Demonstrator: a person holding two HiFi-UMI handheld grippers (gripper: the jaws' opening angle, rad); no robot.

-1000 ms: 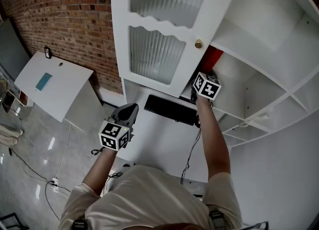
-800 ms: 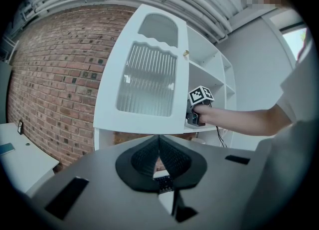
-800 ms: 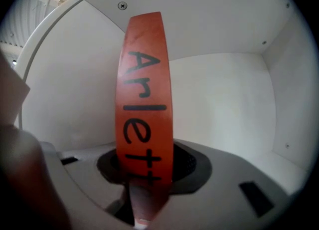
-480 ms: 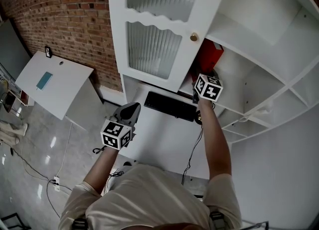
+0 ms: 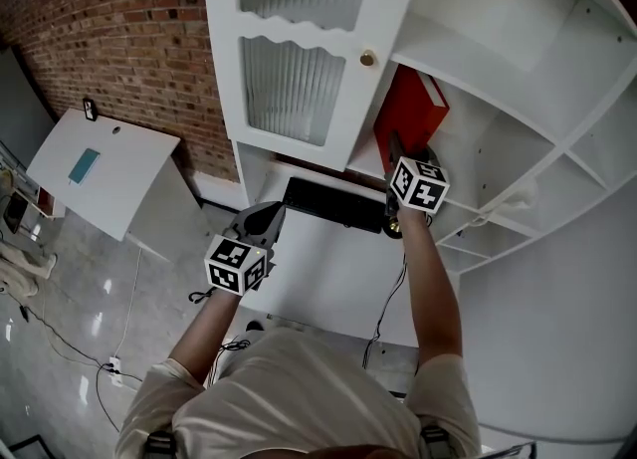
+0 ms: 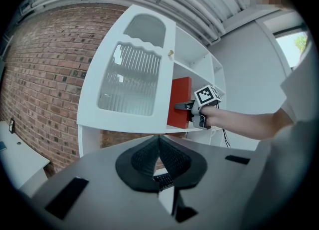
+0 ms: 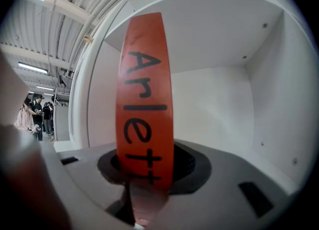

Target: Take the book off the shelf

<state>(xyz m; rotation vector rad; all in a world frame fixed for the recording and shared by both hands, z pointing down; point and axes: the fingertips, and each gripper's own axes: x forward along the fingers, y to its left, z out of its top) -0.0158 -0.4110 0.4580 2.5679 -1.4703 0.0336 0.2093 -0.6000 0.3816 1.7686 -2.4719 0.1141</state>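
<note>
A red book (image 5: 410, 116) with black lettering on its spine stands upright in the white shelf compartment (image 5: 498, 138), just behind the open cabinet door. My right gripper (image 5: 397, 148) reaches into that compartment and is shut on the lower spine. In the right gripper view the spine (image 7: 144, 94) rises straight up from between the pads of the right gripper (image 7: 144, 174). The left gripper view shows the book (image 6: 178, 102) and the right gripper (image 6: 183, 107) from the side. My left gripper (image 5: 269, 216) hangs over the desk, shut and holding nothing, its pads meeting (image 6: 159, 144).
The cabinet door (image 5: 299, 59) with ribbed glass and a brass knob (image 5: 367, 58) stands open left of the book. A black keyboard (image 5: 333, 205) lies on the white desk (image 5: 328, 278) below. A white table (image 5: 100, 173) and a brick wall (image 5: 129, 29) lie to the left.
More of the red book shows beside the door than a second ago, and the right gripper sits a little lower against it. The left gripper has hardly moved.
</note>
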